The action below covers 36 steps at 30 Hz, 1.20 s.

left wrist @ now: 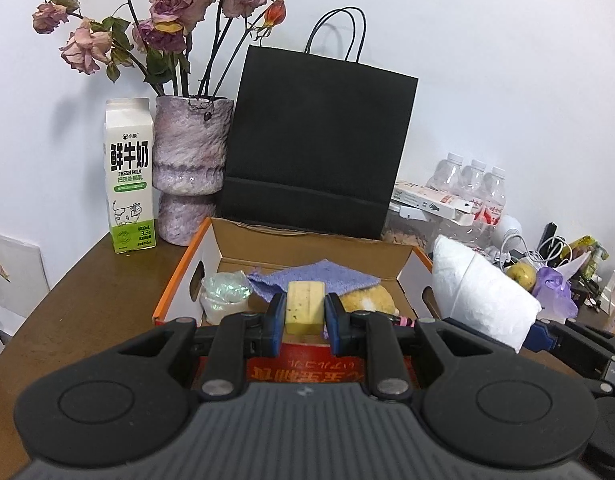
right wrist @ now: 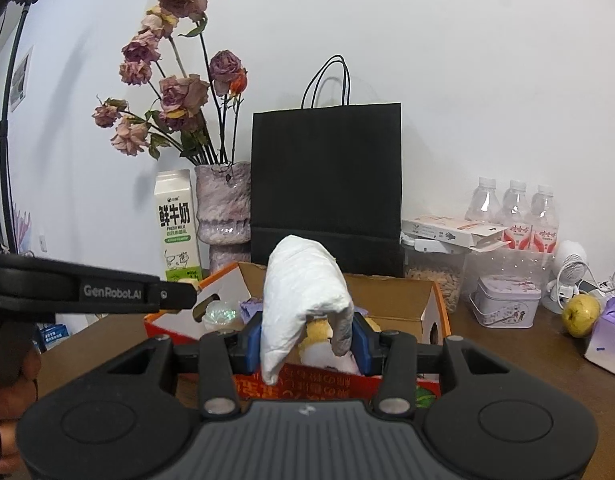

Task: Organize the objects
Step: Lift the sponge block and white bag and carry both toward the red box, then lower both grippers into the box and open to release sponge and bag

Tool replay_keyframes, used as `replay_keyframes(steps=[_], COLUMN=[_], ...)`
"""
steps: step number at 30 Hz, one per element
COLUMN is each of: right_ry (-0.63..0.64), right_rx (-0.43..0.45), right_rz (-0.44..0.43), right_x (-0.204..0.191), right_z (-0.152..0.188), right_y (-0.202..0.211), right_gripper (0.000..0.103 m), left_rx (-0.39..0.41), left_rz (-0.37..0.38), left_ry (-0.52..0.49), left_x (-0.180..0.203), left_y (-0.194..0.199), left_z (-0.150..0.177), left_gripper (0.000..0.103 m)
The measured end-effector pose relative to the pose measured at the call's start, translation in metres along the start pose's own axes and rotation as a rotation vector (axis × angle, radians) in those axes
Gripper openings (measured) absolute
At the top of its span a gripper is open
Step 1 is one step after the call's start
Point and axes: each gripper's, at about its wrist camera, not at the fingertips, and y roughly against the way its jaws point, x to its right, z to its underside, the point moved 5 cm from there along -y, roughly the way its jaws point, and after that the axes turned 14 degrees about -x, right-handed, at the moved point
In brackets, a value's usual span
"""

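My left gripper [left wrist: 304, 317] is shut on a pale yellow speckled block [left wrist: 304, 306], held over the near edge of an open cardboard box [left wrist: 179, 276]. Inside the box lie a purple cloth [left wrist: 319, 278], a small iridescent bag [left wrist: 224, 292] and a yellow plush toy [left wrist: 371, 301]. My right gripper [right wrist: 307, 340] is shut on a white wrapped bundle [right wrist: 303, 292] above the same box [right wrist: 435, 308]. In the left wrist view that bundle [left wrist: 479, 292] and the right gripper [left wrist: 547, 334] show at the right. The left gripper's black arm [right wrist: 91, 290] crosses the right wrist view at the left.
On the brown table [left wrist: 87, 300] behind the box stand a milk carton [left wrist: 129, 176], a purple vase of dried roses [left wrist: 189, 172] and a black paper bag [left wrist: 319, 140]. To the right are water bottles [right wrist: 515, 216], a floral tin [right wrist: 505, 300], a yellow pear [right wrist: 581, 314] and cables.
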Motion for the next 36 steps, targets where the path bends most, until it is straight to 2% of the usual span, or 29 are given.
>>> replay_keyframes(steps=[12,36], right_ry=[-0.029,-0.018], right_rx=[0.018,-0.049], right_rz=[-0.003,0.007], right_x=[0.014,0.040], right_z=[-0.025,-0.044], right_y=[-0.028,-0.100], right_gripper=[0.042,0.043], left_rx=[0.001,-0.023], left_rz=[-0.007,-0.037], left_ry=[0.014,0.038], left_x=[-0.005,-0.025], left_y=[-0.027,-0.085], left_z=[-0.022,-0.062], left_gripper=[0.021,0.021])
